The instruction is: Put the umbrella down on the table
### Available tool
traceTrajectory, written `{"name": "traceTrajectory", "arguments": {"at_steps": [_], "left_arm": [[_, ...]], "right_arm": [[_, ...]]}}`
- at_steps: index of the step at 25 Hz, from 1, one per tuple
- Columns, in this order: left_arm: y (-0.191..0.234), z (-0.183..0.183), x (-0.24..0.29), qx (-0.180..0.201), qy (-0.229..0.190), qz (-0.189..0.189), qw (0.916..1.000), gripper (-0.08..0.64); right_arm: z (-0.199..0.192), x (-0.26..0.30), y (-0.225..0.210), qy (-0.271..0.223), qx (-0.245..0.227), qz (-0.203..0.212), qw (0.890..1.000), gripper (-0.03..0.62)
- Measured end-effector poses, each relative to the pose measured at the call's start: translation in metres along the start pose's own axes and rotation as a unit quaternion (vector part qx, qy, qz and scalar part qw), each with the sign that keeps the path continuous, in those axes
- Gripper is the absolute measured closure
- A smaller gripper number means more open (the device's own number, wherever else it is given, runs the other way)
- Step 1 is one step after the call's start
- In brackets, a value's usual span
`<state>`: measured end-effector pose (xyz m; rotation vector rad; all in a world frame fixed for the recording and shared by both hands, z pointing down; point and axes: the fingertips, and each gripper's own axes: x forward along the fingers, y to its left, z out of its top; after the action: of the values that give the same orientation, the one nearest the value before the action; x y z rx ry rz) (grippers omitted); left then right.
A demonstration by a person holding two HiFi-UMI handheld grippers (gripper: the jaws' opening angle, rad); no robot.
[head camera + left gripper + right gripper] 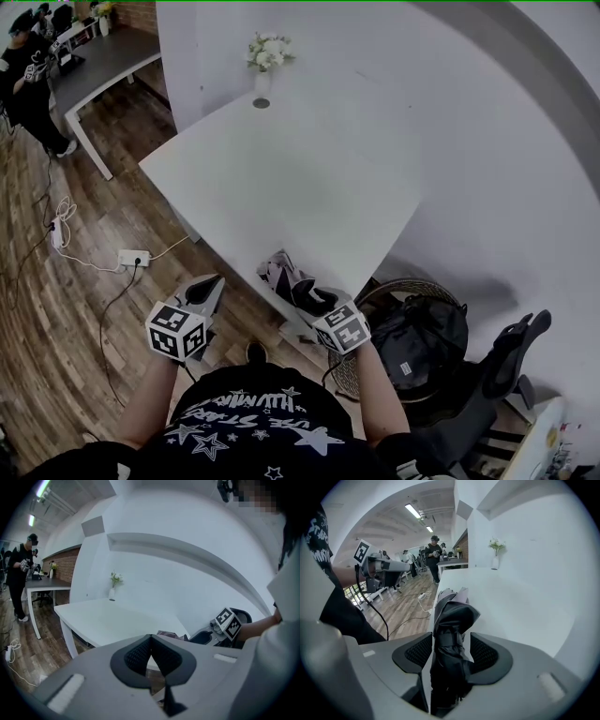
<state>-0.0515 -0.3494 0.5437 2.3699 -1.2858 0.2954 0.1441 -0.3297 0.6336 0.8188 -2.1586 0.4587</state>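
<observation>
A folded dark umbrella [284, 278] with a pale lining lies at the near edge of the white table [309, 169]. My right gripper [307, 296] is around its near end. In the right gripper view the umbrella [452, 620] runs between the jaws of the right gripper [451, 649]. The jaws stand wide, with a gap at the right pad [485, 654], so they are open around it. My left gripper [212, 284] hovers left of the table over the floor, shut and empty; its pads [140, 654] meet in its own view.
A vase of white flowers [265, 61] stands at the table's far edge by the wall. A dark bag in a round basket [417, 339] and a chair [511, 361] are at the right. A power strip [134, 257] and cables lie on the wood floor. A person [28, 84] stands far left.
</observation>
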Motion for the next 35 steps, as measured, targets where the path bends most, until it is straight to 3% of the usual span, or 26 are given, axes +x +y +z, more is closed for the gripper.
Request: {"name": "traceTrajectory", "arguments": {"at_steps": [15,19,23,35], "left_arm": [[-0.006,-0.009,-0.060,0.004,-0.011,-0.015,0.9998,0.557],[-0.006,-0.017,-0.084,0.002,-0.014,-0.014,0.9998,0.557],[-0.008,-0.024,-0.107,0.001,-0.017,-0.015,0.9997,0.557],[-0.018,-0.038,-0.167,0.006,-0.025,-0.022,0.9994,0.557]], "right_arm": [[0.038,-0.053,0.008,-0.095,0.060,-0.073,0.991,0.367],[0.044,-0.064,0.027,-0.140,0.100,-0.075,0.982,0.412],[0.048,-0.077,0.046,-0.165,0.112,-0.093,0.976,0.474],[0.039,-0.097,0.106,-0.176,0.111,-0.111,0.972,0.578]]}}
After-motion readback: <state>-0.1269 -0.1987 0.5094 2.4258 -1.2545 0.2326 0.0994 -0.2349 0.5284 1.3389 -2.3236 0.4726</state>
